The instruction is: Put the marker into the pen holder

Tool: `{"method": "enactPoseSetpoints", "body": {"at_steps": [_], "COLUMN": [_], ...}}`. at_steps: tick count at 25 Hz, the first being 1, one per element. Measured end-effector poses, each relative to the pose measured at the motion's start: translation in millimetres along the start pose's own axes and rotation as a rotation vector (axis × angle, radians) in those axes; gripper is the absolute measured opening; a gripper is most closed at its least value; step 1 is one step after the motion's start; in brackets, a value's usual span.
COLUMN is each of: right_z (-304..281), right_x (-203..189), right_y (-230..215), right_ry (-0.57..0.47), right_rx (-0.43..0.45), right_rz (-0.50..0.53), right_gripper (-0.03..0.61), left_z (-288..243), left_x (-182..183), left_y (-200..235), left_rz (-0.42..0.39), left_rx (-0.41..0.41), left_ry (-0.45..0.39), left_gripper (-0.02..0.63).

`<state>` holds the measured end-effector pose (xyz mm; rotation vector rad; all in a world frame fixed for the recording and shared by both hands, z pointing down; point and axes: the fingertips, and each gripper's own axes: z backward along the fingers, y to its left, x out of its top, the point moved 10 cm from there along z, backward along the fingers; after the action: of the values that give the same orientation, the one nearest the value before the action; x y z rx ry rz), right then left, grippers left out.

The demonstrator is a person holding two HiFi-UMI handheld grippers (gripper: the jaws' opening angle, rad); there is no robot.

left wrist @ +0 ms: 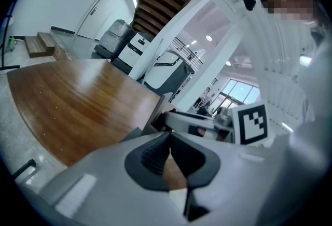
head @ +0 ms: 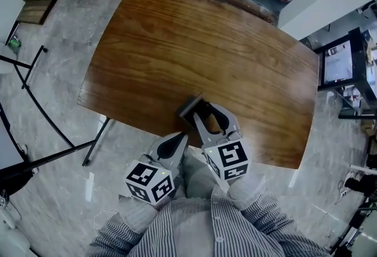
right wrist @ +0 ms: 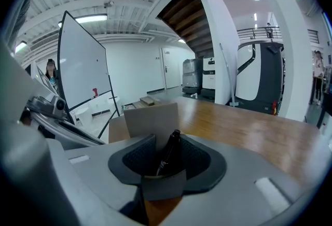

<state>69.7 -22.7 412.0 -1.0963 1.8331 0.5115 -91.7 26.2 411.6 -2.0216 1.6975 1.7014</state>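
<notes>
1. A striped shirt point(head: 194, 232) fills the bottom of the head view, and its 2 sleeves lead to the 2 grippers.
2. The left gripper point(head: 181, 138) hangs at the near edge of the table, just beside the right one. Its jaws are pressed together at the tips, with nothing between them.
3. The right gripper point(head: 206, 111) reaches a little farther over the table. Its jaws stand wide apart, 1 on each side of the pen holder. The pads are clear of the marker on both sides, so this gripper holds nothing.
4. The marker point(right wrist: 168, 153), black, stands tilted inside the pen holder point(right wrist: 151, 118), right between the right gripper's 2 pads. Its top end pokes up above the holder's low near wall.
5. The pen holder is a grey box on the wooden table point(head: 194, 43), close to the near edge. Its taller back wall rises behind the marker.
6. Grey stone floor point(head: 59, 150) surrounds the table.
7. Farthest off, in the right gripper view, a whiteboard point(right wrist: 83, 69) leans on its stand.
</notes>
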Motion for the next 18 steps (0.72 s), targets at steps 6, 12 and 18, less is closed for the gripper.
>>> {"method": "enactPoseSetpoints", "body": {"at_steps": [6,12,18], "right_z": [-2.9,-2.4,4.9], "right_x": [0.5,-0.4,-0.2], "right_y": [-1.1,-3.7,1.4], "right_ry": [0.005,0.008,-0.006], "right_rx": [-0.019,-0.032,0.013], "right_rz": [0.014,0.015,-0.008], "right_gripper": [0.144,0.156,0.156], "left_z": [3.9,2.6,2.1], "left_x": [0.3,-0.2,0.2], "left_y": [0.7,2.5,2.8], "left_rz": [0.013,0.022,0.016], "left_rx": [0.001,-0.005,-0.008], "left_ry": [-0.013,-0.015,-0.018], "left_gripper": [0.008,0.008,0.008]}}
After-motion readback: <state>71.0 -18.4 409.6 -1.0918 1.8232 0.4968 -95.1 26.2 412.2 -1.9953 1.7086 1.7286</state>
